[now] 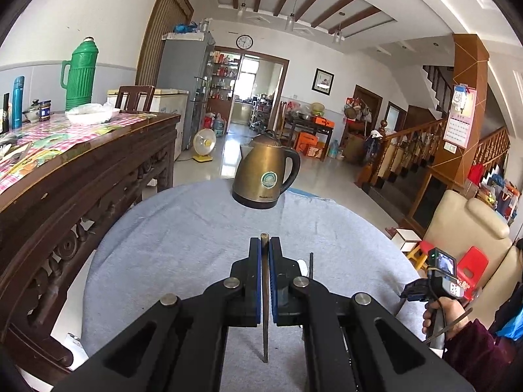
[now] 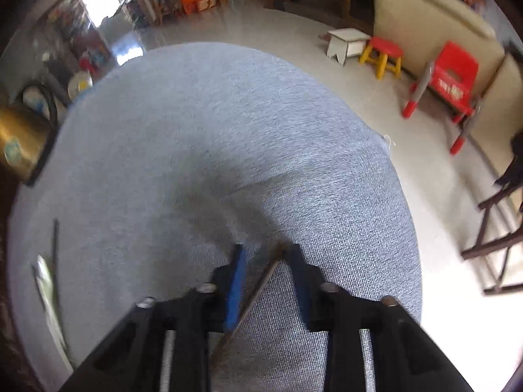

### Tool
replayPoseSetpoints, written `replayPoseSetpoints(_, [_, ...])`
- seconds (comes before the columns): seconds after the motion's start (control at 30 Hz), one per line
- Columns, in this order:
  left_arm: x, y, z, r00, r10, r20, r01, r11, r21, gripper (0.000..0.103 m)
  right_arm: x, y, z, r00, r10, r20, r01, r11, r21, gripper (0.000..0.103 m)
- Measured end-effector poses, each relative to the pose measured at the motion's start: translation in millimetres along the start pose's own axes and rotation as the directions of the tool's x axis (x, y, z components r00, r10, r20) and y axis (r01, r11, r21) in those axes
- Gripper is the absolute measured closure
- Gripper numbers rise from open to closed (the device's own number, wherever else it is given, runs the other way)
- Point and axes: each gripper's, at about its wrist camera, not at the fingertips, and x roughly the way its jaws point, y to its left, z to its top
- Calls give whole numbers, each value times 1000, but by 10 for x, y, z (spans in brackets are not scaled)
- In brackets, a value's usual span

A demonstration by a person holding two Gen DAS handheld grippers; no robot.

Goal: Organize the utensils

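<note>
In the left wrist view my left gripper is shut on a thin brownish chopstick that runs straight back between the blue pads, its tip just past them. A dark chopstick lies on the grey cloth just right of it. At the right edge a hand holds my right gripper. In the right wrist view that gripper points down at the cloth. A second chopstick is wedged slantwise between its pads, with a gap showing beside it.
A brass electric kettle stands at the cloth's far edge. A dark stick and a pale flat item lie at the cloth's left. A carved wooden table is close on the left. Stools and a red chair stand on the floor.
</note>
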Motion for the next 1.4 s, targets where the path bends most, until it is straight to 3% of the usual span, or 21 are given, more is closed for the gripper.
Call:
replayPoseSetpoints(0.13, [-66, 21, -16, 1000, 5, 11, -4, 1000, -9, 99, -72, 76, -82, 999, -19, 31, 21, 998, -64, 93])
replayPoseSetpoints(0.3, [-168, 74, 21, 999, 10, 31, -10, 1000, -19, 99, -263, 82, -323, 989, 112, 100, -108, 993, -48, 97])
replayPoseSetpoints(0.47, [-326, 104, 44, 998, 6, 60, -4, 1000, -29, 99, -663, -68, -611, 950, 224, 219, -220, 975, -43, 97])
replayPoseSetpoints(0.57, [-446, 117, 82, 996, -3, 86, 6, 999, -35, 99, -961, -173, -751, 915, 281, 289, -282, 959, -40, 97])
replayPoseSetpoints(0.67, [-580, 106, 140, 994, -11, 112, 15, 999, -36, 99, -1290, -234, -843, 871, 324, 369, -335, 942, -38, 97])
replayPoseSetpoints(0.83, [-832, 43, 227, 987, -46, 154, 50, 998, -27, 99, -1889, -330, -1007, 779, 388, 493, -418, 907, -54, 97])
replayPoseSetpoints(1.03, [-1069, -24, 298, 979, -87, 185, 91, 996, -17, 99, -2479, -443, -1098, 671, 400, 625, -443, 892, -96, 97])
replayPoseSetpoints(1.23, [-1206, -112, 311, 968, -128, 214, 133, 991, -7, 99, -3079, -346, -1382, 526, 378, 762, -406, 899, -166, 97])
replayPoseSetpoints(1.33, [-1231, -165, 323, 965, -154, 213, 157, 988, 1, 99, -3239, -250, -1438, 485, 399, 778, -400, 893, -208, 97])
replayPoseSetpoints(1.4, [-1245, -196, 326, 963, -166, 214, 169, 986, 5, 99, -3321, -184, -1479, 470, 416, 778, -401, 886, -231, 97])
